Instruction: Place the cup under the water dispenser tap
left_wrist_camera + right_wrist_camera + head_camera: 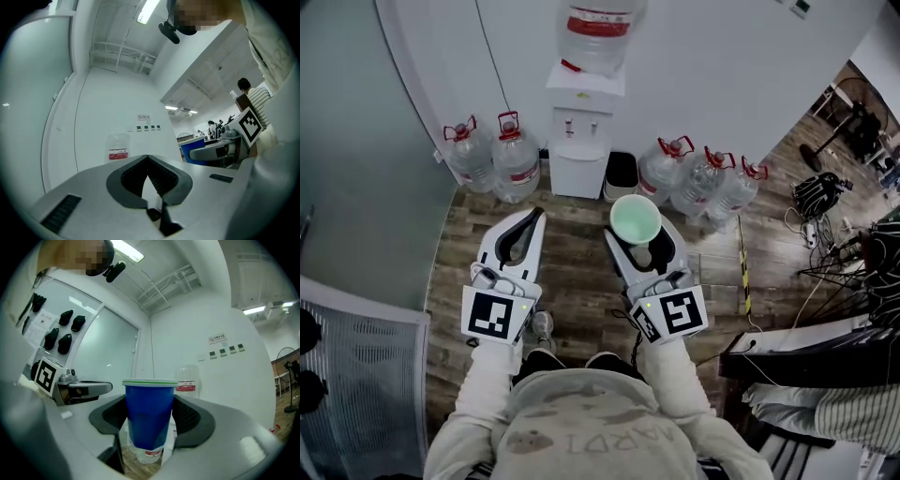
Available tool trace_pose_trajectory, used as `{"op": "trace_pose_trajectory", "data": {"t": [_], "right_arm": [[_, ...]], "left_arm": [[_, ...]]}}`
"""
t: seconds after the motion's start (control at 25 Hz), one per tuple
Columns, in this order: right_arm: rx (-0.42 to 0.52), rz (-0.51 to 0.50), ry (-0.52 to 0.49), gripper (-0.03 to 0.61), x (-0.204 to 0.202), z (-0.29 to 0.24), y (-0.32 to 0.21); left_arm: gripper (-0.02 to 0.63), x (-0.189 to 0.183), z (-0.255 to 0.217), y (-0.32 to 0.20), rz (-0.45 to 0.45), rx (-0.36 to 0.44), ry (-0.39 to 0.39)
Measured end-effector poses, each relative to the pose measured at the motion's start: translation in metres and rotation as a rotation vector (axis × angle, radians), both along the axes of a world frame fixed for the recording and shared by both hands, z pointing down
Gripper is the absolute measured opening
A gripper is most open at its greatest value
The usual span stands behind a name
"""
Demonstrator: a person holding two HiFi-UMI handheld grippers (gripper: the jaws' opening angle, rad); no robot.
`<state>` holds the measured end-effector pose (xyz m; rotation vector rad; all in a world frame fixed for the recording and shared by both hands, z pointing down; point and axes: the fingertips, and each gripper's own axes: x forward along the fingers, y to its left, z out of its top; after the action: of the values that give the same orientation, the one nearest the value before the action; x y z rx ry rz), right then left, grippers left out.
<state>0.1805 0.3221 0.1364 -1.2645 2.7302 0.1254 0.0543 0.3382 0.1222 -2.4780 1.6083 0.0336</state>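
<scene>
A blue cup [149, 413] with a pale green inside [635, 220] stands upright between the dark pads of my right gripper [151, 401], which is shut on its sides. In the head view my right gripper [639, 234] holds it above the wood floor, short of the white water dispenser [579, 150]. The dispenser's taps [579, 125] sit under its big bottle [598, 33]. My left gripper [537, 216] hangs beside the right one, jaw tips touching, with nothing between them. The left gripper view shows my left gripper [147, 156] facing the bottle [118, 149] far ahead.
Several large water jugs stand on the floor, two left of the dispenser [495, 155] and three on its right [698, 178]. A black bin [621, 173] sits right next to the dispenser. Cables and gear [825, 202] crowd the right side; a mesh chair [356, 375] is at the lower left.
</scene>
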Motion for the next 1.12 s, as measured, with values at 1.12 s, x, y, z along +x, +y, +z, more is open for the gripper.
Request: {"op": "trace_pose_trajectory", "data": {"t": [1.12], "right_arm": [[-0.049, 0.154, 0.02, 0.299, -0.139, 0.03, -0.227]], "left_arm": [[0.005, -0.144, 0.017, -0.237, 0.143, -0.027, -0.008]]}}
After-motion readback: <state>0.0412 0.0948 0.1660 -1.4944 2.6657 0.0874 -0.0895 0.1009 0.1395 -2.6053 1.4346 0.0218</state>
